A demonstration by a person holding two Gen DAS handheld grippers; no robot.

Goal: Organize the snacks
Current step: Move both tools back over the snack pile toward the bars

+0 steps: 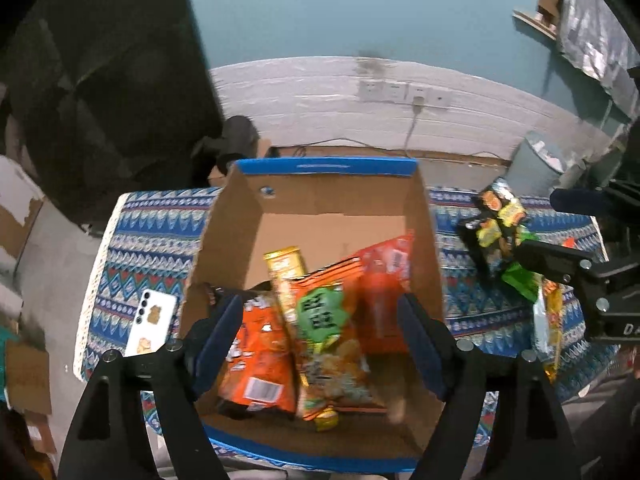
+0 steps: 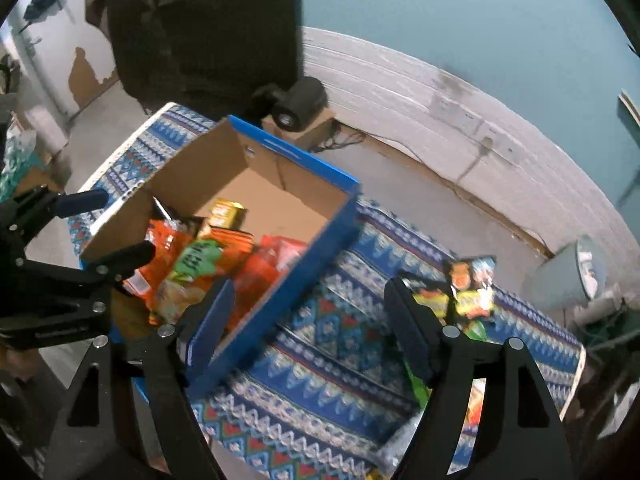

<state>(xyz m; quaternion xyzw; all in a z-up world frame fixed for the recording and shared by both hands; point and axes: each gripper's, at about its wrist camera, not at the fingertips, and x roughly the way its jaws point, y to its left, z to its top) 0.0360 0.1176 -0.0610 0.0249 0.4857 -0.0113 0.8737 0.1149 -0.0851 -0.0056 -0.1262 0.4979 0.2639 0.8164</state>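
Our left gripper (image 1: 320, 332) hangs over the cardboard box (image 1: 320, 196), fingers apart, holding nothing. Orange snack bags (image 1: 320, 320) lie inside the box. Our right gripper (image 2: 308, 320) hovers over the table (image 2: 320, 360), fingers spread, empty, near loose snack packets (image 2: 468, 292).

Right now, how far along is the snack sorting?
Several orange packets and a yellow packet already lie in the cardboard box. Left gripper and right gripper are both open, holding nothing. Left to do: the dark packets and green packet on the tablecloth.
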